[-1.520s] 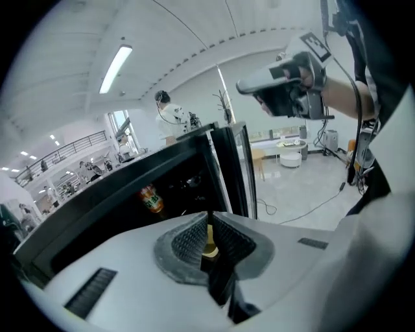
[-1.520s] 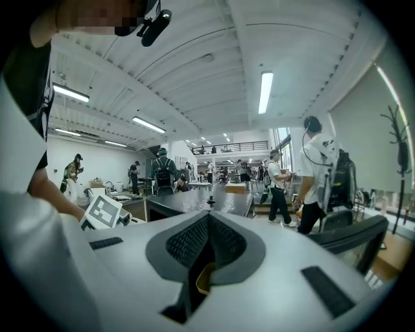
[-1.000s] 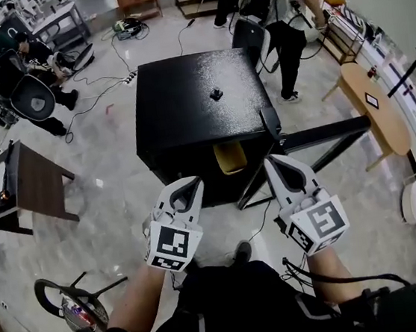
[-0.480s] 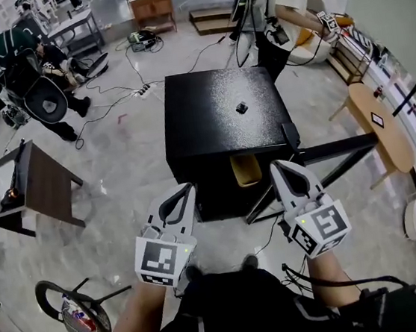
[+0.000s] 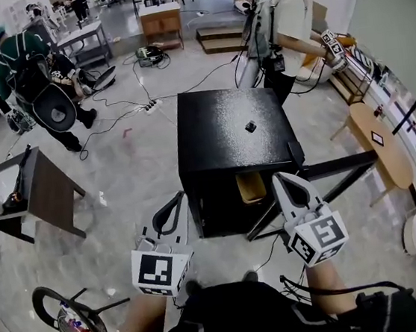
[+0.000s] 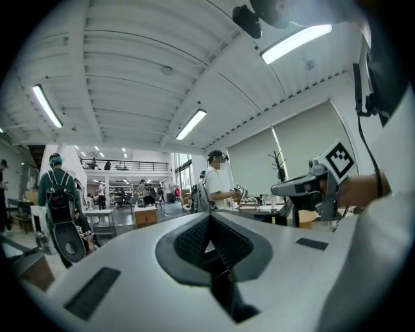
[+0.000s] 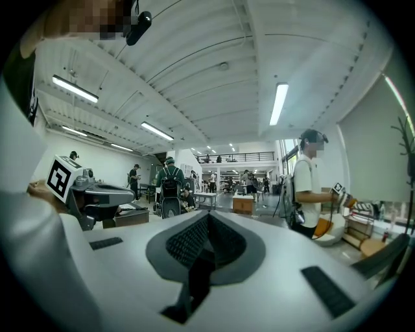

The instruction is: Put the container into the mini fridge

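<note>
The black mini fridge (image 5: 226, 129) stands in the middle of the head view, its door (image 5: 336, 164) swung open to the right. A yellow container (image 5: 251, 186) sits inside the open front. My left gripper (image 5: 179, 196) hangs in the air left of the opening, apart from the fridge, jaws shut and empty. My right gripper (image 5: 278, 178) hovers at the right edge of the opening beside the door, also shut with nothing in it. Each gripper view looks level across the room: the left gripper (image 6: 207, 215) and right gripper (image 7: 207, 215) show pads that meet at the tip.
A small black object (image 5: 250, 126) lies on the fridge top. Behind the fridge stands a person in a white shirt (image 5: 292, 23). A person with a backpack (image 5: 26, 67) is at far left. There are also a brown side table (image 5: 41, 186), an oval wooden table (image 5: 378, 140) and floor cables (image 5: 136, 102).
My left gripper has drawn back from the fridge opening, down and to the left in the picture. The right gripper has hardly shifted. The head view has tilted up, showing more of the room.
</note>
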`<state>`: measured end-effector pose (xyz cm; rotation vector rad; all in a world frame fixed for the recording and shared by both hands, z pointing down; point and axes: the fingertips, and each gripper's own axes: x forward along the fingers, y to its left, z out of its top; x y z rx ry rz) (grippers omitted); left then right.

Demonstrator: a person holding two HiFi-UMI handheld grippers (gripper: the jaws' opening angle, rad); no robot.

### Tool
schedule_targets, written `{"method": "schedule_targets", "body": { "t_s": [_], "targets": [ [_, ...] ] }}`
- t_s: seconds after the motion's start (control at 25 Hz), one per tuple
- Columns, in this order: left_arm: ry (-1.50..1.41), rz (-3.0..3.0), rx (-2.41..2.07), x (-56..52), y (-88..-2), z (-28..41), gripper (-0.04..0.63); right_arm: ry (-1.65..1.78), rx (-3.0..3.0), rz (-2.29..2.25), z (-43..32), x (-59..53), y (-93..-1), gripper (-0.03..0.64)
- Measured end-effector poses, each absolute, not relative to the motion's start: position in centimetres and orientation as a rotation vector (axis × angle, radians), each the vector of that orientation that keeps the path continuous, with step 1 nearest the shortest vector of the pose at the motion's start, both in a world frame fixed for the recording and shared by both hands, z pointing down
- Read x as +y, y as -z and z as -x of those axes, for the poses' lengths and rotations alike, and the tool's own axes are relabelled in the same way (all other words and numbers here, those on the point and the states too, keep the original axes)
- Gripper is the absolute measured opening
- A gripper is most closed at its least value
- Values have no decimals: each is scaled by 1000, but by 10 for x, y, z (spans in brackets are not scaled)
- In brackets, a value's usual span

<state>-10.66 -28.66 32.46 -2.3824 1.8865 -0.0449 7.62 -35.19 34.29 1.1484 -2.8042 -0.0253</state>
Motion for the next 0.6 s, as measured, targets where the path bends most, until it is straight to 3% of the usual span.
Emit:
{"method": "schedule_targets", "body": {
  "t_s": [0.6],
  "targets": [
    [-28,2384,1895,-289,-316,102,9,24,-2757,-1187,-82,-354,-340,14]
  ]
}}
